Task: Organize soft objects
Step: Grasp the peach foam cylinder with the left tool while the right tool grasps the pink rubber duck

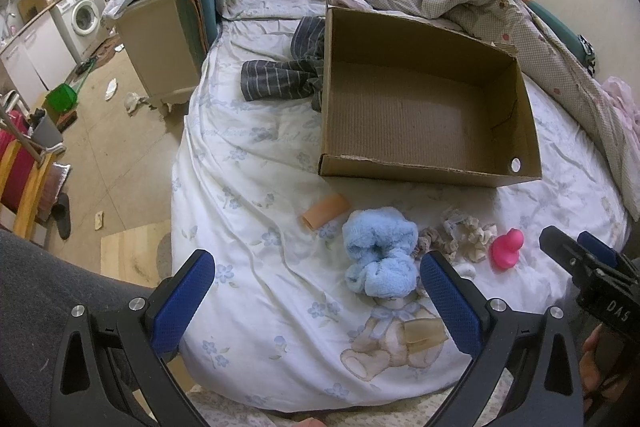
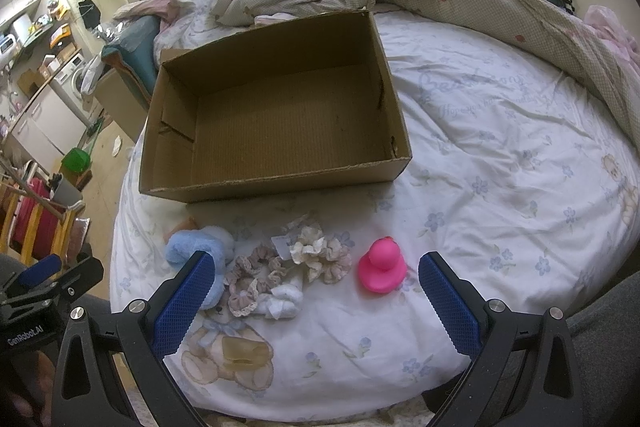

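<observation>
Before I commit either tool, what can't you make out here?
- Peach tube: in the right wrist view, almost wholly hidden behind the blue plush.
- Striped cloth: partly behind the cardboard box in the left view, unseen in the right.
- Scrunchies: overlapping, count unclear.

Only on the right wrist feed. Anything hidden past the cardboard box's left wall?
Observer: Yes, a grey striped garment lies crumpled against the left wall of the cardboard box.
Operator: What's the peach thing behind the blue towel?
Observer: A short peach tube, lying on its side just beside the blue fluffy towel.
Operator: What's the left gripper's state?
Observer: The left gripper is open and grips nothing; the towel sits ahead, near its right finger.
</observation>
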Demonstrator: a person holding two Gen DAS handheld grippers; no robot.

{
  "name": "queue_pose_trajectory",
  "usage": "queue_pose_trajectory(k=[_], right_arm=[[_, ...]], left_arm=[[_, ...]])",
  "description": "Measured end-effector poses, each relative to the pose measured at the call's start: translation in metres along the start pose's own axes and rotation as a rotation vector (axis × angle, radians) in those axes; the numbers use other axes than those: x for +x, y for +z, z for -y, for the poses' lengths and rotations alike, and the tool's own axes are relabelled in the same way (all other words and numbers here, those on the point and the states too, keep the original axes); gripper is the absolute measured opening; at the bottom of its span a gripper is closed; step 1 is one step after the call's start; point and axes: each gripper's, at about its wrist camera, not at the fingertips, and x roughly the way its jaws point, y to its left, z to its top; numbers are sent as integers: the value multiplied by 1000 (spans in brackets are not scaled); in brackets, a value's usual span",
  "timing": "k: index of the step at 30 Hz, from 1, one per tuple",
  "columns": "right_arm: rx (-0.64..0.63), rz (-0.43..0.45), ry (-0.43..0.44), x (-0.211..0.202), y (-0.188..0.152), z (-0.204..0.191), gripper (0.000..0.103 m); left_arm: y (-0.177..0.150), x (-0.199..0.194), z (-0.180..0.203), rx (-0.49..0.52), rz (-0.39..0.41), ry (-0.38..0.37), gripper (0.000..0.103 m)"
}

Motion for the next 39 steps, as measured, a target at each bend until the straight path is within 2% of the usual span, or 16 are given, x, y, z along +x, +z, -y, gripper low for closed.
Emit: queue_pose_trajectory(k=[3, 7, 9, 13, 17, 19, 21, 23, 26, 29, 34, 35, 36, 37, 39], right_arm=[[12, -20, 32, 0, 7, 3, 103], [-17, -22, -3, -3, 23, 7, 103], [-14, -16, 5, -4, 30, 11, 103], [13, -14, 25, -4, 41, 26, 103], [47, -54, 39, 10, 45, 39, 103], [57, -84, 60, 18, 45, 43, 103], [82, -115, 73, 28, 42, 48, 103], [103, -143, 89, 37, 38, 53, 103], [143, -179, 98, 46, 33, 60, 103], [155, -171, 97, 47, 33, 64, 103], [138, -190, 93, 53, 31, 64, 103], [137, -195, 94, 54, 31, 64, 103], [136, -198, 96, 55, 31, 63, 103], [135, -201, 98, 56, 32, 63, 103], [131, -206, 102, 59, 32, 61, 103]], left_arm=[[9, 0, -5, -23, -27, -17, 103], [26, -1, -15, -38, -28, 54, 103], [33, 1, -24, -58, -42, 71, 103], [43, 18, -41, -87, -100, 77, 103], [43, 48, -52, -145, -211, 32, 101], [45, 62, -50, -141, -247, 16, 93], [47, 78, -44, -113, -285, -8, 79], [48, 97, -34, -74, -323, -28, 73], [51, 126, -20, 28, -349, -6, 60], [51, 147, -11, 110, -372, 10, 56], [49, 161, 0, 157, -383, -64, 53], [47, 164, 3, 165, -389, -78, 47], [47, 167, 4, 169, -394, -85, 35], [45, 171, 7, 176, -405, -99, 28], [43, 176, 10, 173, -417, -109, 21]])
